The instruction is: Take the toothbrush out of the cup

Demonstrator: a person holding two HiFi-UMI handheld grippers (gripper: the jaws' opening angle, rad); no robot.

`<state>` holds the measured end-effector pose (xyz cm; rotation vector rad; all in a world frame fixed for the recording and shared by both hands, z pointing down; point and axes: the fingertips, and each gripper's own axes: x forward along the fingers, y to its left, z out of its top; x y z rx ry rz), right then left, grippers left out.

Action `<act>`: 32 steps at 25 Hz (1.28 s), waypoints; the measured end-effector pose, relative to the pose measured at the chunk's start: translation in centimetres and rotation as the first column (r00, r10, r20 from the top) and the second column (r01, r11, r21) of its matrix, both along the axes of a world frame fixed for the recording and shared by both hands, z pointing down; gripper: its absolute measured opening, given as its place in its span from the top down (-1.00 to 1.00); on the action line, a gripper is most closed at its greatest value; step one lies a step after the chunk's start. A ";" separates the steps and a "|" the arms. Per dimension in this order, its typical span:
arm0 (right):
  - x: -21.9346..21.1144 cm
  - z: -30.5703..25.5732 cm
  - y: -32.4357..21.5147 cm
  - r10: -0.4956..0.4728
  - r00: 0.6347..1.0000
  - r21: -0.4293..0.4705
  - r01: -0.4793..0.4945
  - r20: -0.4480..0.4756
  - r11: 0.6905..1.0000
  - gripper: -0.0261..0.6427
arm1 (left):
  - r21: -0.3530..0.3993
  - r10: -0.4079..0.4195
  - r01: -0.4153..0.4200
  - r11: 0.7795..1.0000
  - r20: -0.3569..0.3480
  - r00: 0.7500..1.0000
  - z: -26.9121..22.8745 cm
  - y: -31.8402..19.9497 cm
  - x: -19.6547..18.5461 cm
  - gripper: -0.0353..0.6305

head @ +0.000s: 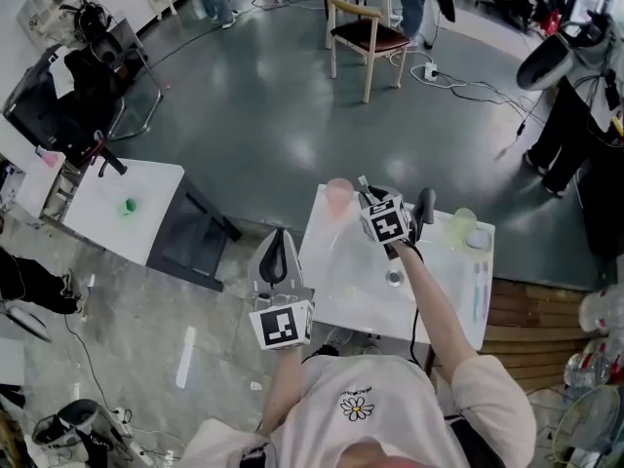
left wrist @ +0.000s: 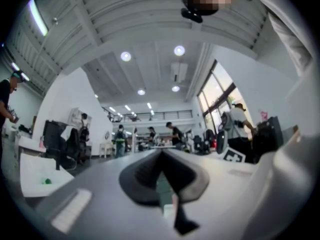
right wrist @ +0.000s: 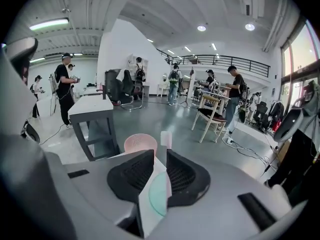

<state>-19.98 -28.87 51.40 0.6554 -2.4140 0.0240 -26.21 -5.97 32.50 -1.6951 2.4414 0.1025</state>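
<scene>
- Head view: your left gripper (head: 278, 237) hangs beside the near left edge of the white square table (head: 341, 295).
- Your right gripper (head: 369, 193) is over the far part of that table. Its tips are just right of the round pink plastic cup (head: 338, 194), which stands at the far left corner.
- A pale yellow-green cup (head: 461, 227) stands at the far right corner, well apart from the pink one.
- Left gripper view: your left gripper (left wrist: 161, 152) points out across the room and a bit up. Its two jaws are closed with the tips touching, and they hold nothing.
- Right gripper view: your right gripper (right wrist: 160, 156) has its jaws a little apart, with a thin gap between them. The pads do not press on anything.
- The pink plastic cup (right wrist: 140, 143) sits just past the left jaw.
- The white top end of the toothbrush (right wrist: 166, 139) stands up just right of the cup's rim, in line with the gap. The jaws hide its lower part, so you cannot tell if it sits in the cup.
- Something white and pale green shows low in the gap. You cannot tell what it is.
</scene>
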 end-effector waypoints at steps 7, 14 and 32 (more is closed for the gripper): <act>0.2 1.1 -0.2 0.017 0.999 0.001 -0.017 -0.044 1.000 0.87 | 0.005 -0.007 0.007 1.000 -0.018 1.000 0.1 0.7 -0.7 0.87; 0.7 1.8 0.4 0.015 0.999 -0.009 -0.015 -0.045 1.000 0.92 | -0.023 -0.014 0.014 1.000 0.006 1.000 0.8 1.2 -0.8 0.87; 1.2 1.7 -1.8 0.092 0.995 0.004 -0.091 -0.042 0.996 0.85 | -0.023 -0.023 0.023 0.999 -0.012 1.000 1.2 1.7 -1.9 0.87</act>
